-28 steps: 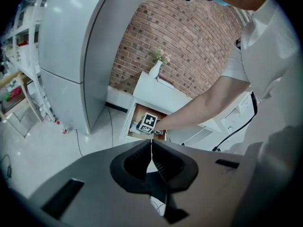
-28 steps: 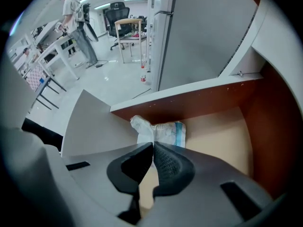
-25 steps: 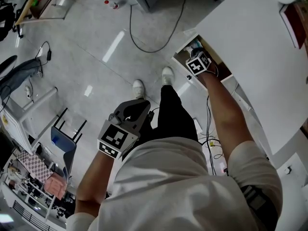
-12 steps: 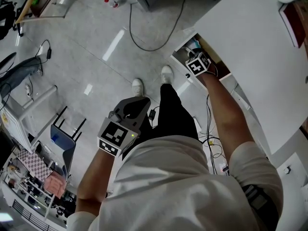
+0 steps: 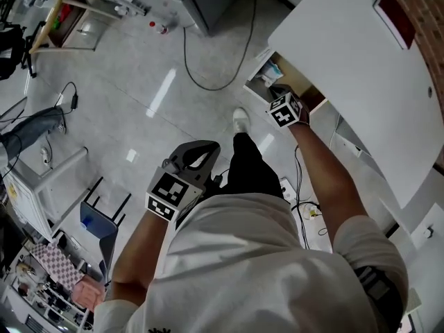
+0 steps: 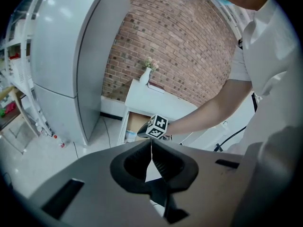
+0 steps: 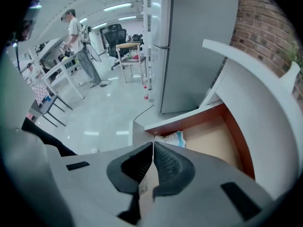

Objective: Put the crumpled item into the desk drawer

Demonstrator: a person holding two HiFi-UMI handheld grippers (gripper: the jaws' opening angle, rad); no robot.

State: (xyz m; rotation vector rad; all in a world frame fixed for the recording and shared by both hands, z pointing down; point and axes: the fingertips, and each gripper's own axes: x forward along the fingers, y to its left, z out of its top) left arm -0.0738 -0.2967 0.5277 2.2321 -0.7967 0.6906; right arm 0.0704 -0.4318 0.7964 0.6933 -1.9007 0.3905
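Note:
The desk drawer [image 5: 313, 97] stands open under the white desk top [image 5: 354, 61], its brown inside showing. A crumpled white-and-blue item [image 7: 173, 138] lies in the drawer's front corner, also seen as the crumpled item [image 5: 267, 69] from the head view. My right gripper [image 5: 277, 94] hovers just above the drawer's [image 7: 215, 141] near edge, shut with nothing between its jaws, its tips [image 7: 153, 145] apart from the item. My left gripper [image 5: 200, 151] hangs shut and empty by the person's left leg, well away from the drawer [image 6: 135, 123].
A tall grey cabinet [image 6: 71, 60] stands left of the desk, with a black cable [image 5: 208, 82] looping on the floor beside it. A vase of flowers [image 6: 147, 74] and a red book [image 5: 395, 9] sit on the desk. A chair [image 5: 104, 217] stands at the left. A person [image 7: 75, 37] stands far off.
The view has swung, so the desk and drawer sit higher and more to the left. My right gripper has drawn back slightly from the drawer. The left gripper has barely moved.

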